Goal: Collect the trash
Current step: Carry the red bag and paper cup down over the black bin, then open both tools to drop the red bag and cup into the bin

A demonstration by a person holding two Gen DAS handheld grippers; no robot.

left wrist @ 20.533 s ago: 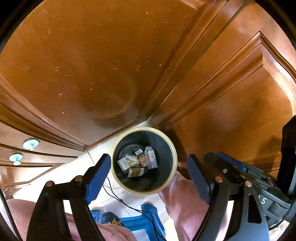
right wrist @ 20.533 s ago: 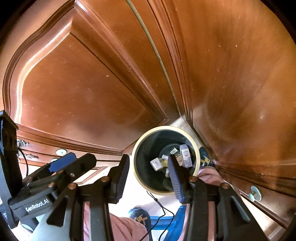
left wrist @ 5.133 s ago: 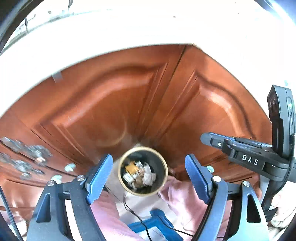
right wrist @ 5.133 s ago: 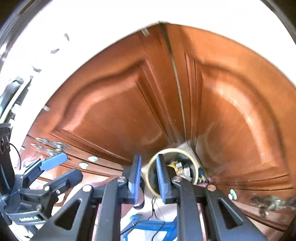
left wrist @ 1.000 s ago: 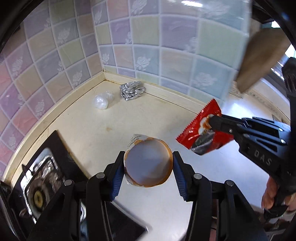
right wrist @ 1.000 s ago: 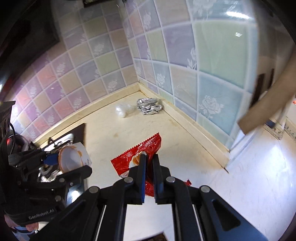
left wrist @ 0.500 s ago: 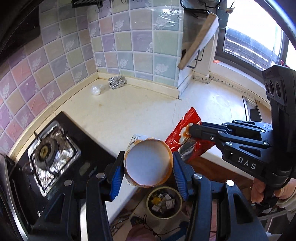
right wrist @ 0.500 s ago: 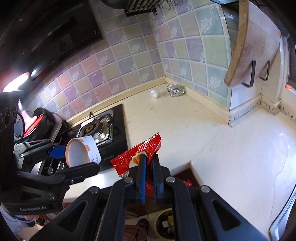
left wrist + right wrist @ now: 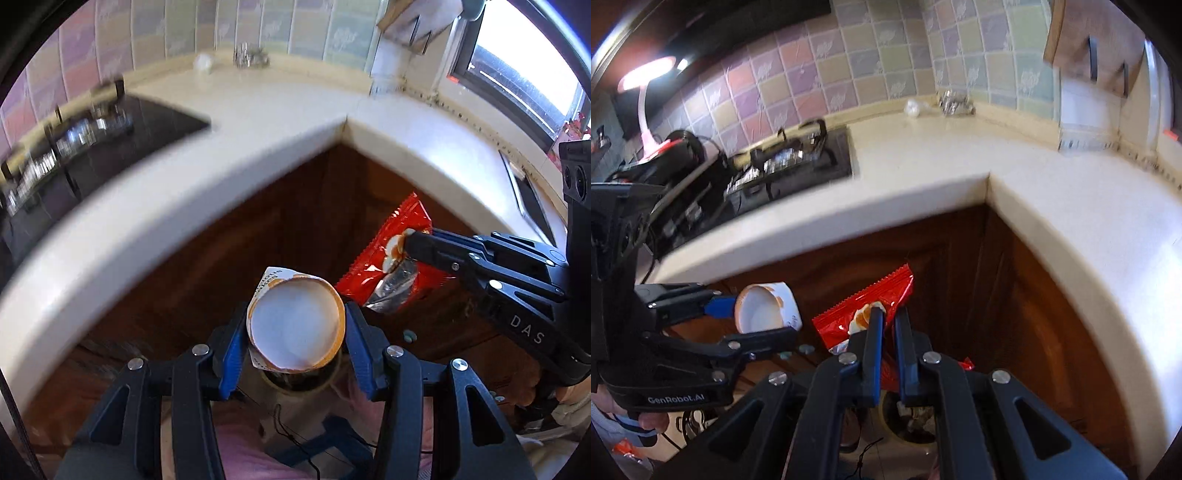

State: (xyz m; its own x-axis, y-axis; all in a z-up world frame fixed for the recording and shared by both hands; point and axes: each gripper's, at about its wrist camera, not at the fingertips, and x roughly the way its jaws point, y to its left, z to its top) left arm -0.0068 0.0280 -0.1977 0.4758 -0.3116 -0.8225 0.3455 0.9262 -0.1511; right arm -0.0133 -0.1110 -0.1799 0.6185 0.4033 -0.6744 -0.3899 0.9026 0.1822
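A cream L-shaped countertop (image 9: 1052, 206) wraps an inner corner above dark wooden cabinet doors (image 9: 960, 280), with pastel rose tiles (image 9: 849, 74) behind it. A black gas hob (image 9: 790, 162) is set into the counter on the left. On the floor in the cabinet corner stands a round bin (image 9: 299, 382), mostly hidden behind the held items. The left gripper (image 9: 295, 332) is part-way open, its blue pads clamped on either side of a white paper cup (image 9: 295, 325) with an orange rim, held directly over the bin. The right gripper (image 9: 889, 321) is pinched nearly closed on a red snack wrapper (image 9: 864, 310), hanging in front of the cabinet doors just beside the cup. Far back in the counter's corner lie a crumpled foil ball (image 9: 955, 101) and a small clear plastic wad (image 9: 913, 107), close together.
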